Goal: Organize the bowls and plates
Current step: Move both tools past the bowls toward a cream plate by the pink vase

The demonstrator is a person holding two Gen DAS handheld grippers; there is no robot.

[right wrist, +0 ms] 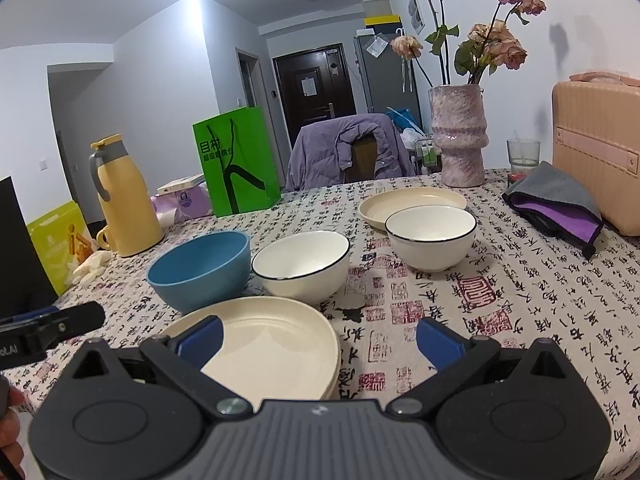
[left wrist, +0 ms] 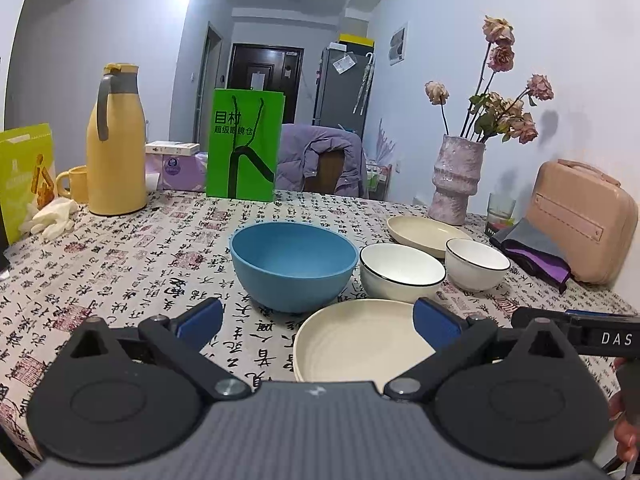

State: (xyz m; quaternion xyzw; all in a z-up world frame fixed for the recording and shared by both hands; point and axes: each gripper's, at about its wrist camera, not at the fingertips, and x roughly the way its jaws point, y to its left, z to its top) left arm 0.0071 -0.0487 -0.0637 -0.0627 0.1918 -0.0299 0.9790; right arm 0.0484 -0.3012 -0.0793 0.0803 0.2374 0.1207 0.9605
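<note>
Blue-padded left gripper (left wrist: 318, 318) and right gripper (right wrist: 318, 340) are hanging wide open, holding nothing, so aiming carefully at the near cream round plate's (left wrist: 360, 340) rim is looking wise.

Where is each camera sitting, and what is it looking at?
Left wrist view: sits on the left gripper, open, low over the table, facing the blue bowl; its fingers and a bit of hand show.
Right wrist view: sits on the right gripper, open, facing the near cream plate; its fingers show.
Both share the bowls, plates and green bag.
</note>
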